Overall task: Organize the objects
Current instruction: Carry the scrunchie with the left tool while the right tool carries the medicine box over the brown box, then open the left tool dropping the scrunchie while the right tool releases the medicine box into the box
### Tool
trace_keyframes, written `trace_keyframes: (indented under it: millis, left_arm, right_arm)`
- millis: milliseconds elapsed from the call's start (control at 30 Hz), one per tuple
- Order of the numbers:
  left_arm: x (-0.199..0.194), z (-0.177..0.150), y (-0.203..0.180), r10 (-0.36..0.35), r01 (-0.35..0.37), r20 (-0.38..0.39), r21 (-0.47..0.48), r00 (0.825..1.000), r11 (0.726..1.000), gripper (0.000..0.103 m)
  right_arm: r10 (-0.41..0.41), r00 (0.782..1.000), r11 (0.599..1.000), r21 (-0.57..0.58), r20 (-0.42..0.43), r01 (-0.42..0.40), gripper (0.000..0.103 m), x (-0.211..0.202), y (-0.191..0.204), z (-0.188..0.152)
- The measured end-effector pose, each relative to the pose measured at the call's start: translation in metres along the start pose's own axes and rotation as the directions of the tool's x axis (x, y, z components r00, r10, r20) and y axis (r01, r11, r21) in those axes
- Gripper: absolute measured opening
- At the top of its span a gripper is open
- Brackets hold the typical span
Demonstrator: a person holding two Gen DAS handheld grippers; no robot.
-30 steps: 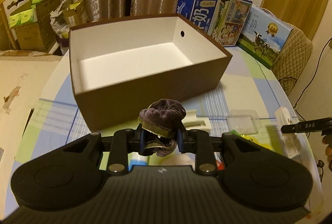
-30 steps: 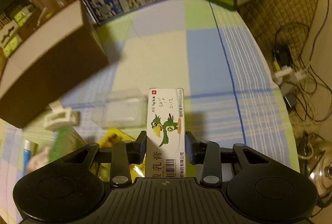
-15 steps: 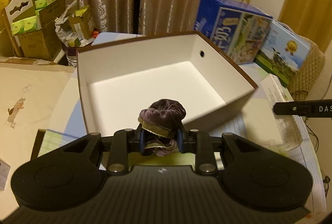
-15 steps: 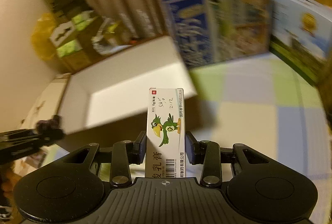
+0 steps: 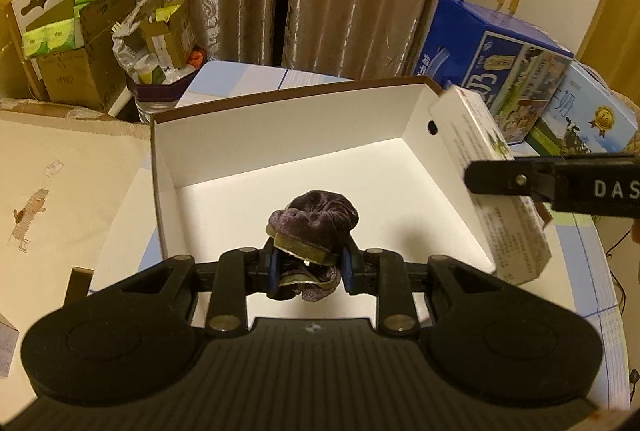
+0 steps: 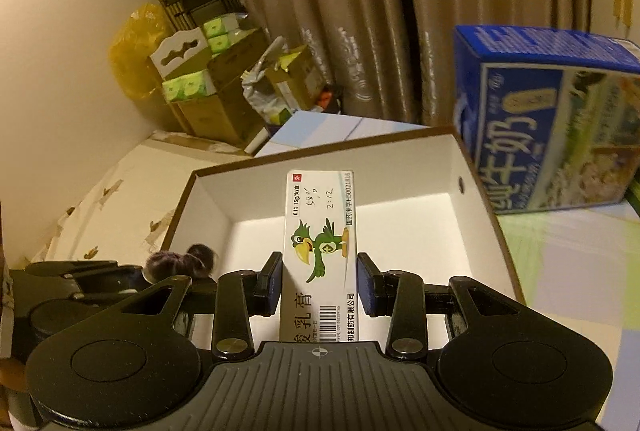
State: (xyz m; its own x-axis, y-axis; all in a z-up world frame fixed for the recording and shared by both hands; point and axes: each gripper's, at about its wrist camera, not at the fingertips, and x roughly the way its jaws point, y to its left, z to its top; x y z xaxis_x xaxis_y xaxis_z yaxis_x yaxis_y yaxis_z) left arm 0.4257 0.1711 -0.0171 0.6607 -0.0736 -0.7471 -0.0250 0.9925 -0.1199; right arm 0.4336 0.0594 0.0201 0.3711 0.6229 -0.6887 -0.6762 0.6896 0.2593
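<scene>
While clamped, ointment carton (image 6: 320, 251) points lengthwise forward, over box (image 6: 472, 227).

A crumpled purple velvet scrunchie (image 5: 314, 217) with olive trim is held above the near half of an open brown box (image 5: 280, 127) with a white interior. At 3 o'clock, a long white ointment carton (image 6: 320, 251) printed with a green bird is held over the box's right wall.

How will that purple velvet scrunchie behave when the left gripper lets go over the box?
The purple velvet scrunchie bunches and folds between the left gripper pads, so it is probably soft and floppy. It looks light and should drop limply into the open box, unlikely to roll or bounce. Its plush fabric might cling briefly to a pad.
</scene>
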Motion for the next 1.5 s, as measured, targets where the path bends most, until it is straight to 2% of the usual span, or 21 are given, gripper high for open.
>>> trace_keyframes:
  millis: [200,500,700,867,900,933,1000,1033,1067,1133,1500]
  left_arm:
    - [0.027,0.009,0.005,-0.012,0.011,-0.046,-0.027,0.999,1.0,0.024]
    - [0.071,0.008,0.004,-0.037,0.023,-0.171,-0.083,0.985,0.996,0.024]
    - [0.091,0.001,-0.003,-0.046,0.026,-0.233,-0.091,0.971,0.996,0.024]
    - [0.1,-0.003,-0.008,-0.062,0.035,-0.253,-0.111,0.966,0.993,0.029]
    - [0.1,-0.003,-0.009,-0.071,0.044,-0.248,-0.112,0.966,0.993,0.035]
    - [0.1,-0.004,-0.01,-0.077,0.052,-0.243,-0.111,0.967,0.992,0.045]
    - [0.098,-0.004,-0.011,-0.077,0.053,-0.232,-0.109,0.97,0.993,0.057]
    - [0.097,-0.005,-0.011,-0.079,0.057,-0.228,-0.105,0.97,0.993,0.06]
    - [0.095,-0.005,-0.011,-0.079,0.057,-0.226,-0.102,0.971,0.993,0.06]
    - [0.092,-0.005,-0.01,-0.079,0.058,-0.222,-0.098,0.972,0.993,0.065]
    - [0.061,-0.003,-0.009,-0.087,0.075,-0.186,-0.071,0.979,0.995,0.073]
  right_arm:
    - [-0.026,0.999,1.0,-0.017,-0.036,0.025,0.035,0.033,-0.005,0.009]
    - [-0.086,0.98,0.996,-0.009,-0.182,0.086,0.035,0.085,-0.029,-0.006]
    - [-0.097,0.966,0.995,0.003,-0.241,0.101,0.035,0.1,-0.043,-0.016]
    - [-0.095,0.961,0.995,0.002,-0.262,0.099,0.035,0.102,-0.051,-0.018]
    - [-0.088,0.961,0.996,0.004,-0.263,0.093,0.035,0.101,-0.053,-0.018]
    - [-0.083,0.962,0.996,0.005,-0.261,0.087,0.035,0.101,-0.055,-0.018]
    - [-0.09,0.965,0.996,0.004,-0.245,0.094,0.036,0.099,-0.056,-0.017]
    - [-0.09,0.968,0.996,0.002,-0.236,0.093,0.038,0.097,-0.056,-0.017]
    - [-0.089,0.969,0.996,0.0,-0.229,0.092,0.044,0.094,-0.058,-0.017]
    - [-0.095,0.971,0.995,0.001,-0.219,0.098,0.047,0.088,-0.056,-0.017]
    - [-0.098,0.985,0.993,0.043,-0.141,0.105,0.051,0.034,-0.044,-0.02]
